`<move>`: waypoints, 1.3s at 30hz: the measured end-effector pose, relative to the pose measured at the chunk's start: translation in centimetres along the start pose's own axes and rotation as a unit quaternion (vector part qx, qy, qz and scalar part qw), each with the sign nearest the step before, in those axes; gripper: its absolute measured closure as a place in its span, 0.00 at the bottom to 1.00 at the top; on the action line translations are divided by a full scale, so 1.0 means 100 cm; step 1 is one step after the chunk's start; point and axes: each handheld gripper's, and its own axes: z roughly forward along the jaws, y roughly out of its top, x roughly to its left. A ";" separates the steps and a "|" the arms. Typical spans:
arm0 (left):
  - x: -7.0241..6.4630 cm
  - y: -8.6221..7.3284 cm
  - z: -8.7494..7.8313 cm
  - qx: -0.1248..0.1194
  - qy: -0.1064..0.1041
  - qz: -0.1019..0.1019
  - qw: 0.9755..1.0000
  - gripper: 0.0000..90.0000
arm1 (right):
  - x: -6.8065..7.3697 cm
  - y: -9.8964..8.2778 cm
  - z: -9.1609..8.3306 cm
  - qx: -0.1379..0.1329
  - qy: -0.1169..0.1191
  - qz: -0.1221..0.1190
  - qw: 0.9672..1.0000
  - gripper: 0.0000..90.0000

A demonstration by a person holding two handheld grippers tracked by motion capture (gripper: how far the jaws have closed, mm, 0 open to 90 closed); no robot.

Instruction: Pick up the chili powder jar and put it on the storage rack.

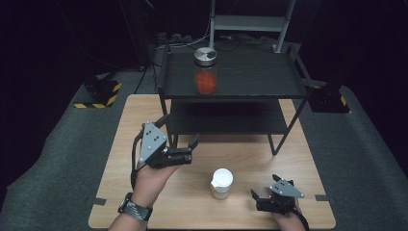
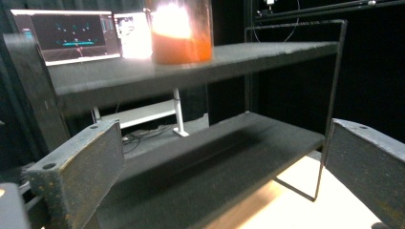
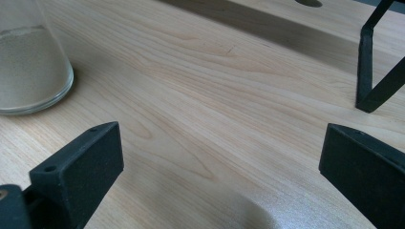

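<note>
Nearest you, your right gripper (image 1: 260, 196) rests low on the table (image 1: 308, 159), jaws spread, nothing between them. Just to its left stands the white-capped jar (image 1: 221, 184); a careless sideways sweep could tip it. Further in, your left gripper (image 1: 182, 137) is spread and empty too, facing the black shelf (image 1: 250, 79). Push forward and you may clip that frame, rocking the orange-filled jar (image 1: 206, 71) up top.

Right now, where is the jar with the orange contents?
In the high view, the orange-filled jar stands on the top shelf of the black rack, left of centre, beyond the left gripper.
</note>
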 end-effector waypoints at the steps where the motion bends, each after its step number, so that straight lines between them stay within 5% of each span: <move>1: 0.000 -0.003 -0.001 0.003 0.000 0.001 1.000 0.00 | 0.000 0.000 0.000 0.000 0.000 0.000 1.000 0.00; 21: -0.003 -0.082 -0.023 0.057 -0.005 -0.025 0.998 0.00 | 0.002 0.000 0.000 0.000 -0.004 -0.001 1.000 0.00; 29: -0.003 -0.102 -0.028 0.074 -0.005 -0.029 0.997 0.00 | 0.002 0.000 0.000 0.000 -0.006 -0.001 1.000 0.00; 39: -0.002 -0.137 -0.034 0.121 -0.001 -0.043 0.992 0.00 | 0.003 0.000 0.000 -0.001 -0.008 -0.002 1.000 0.00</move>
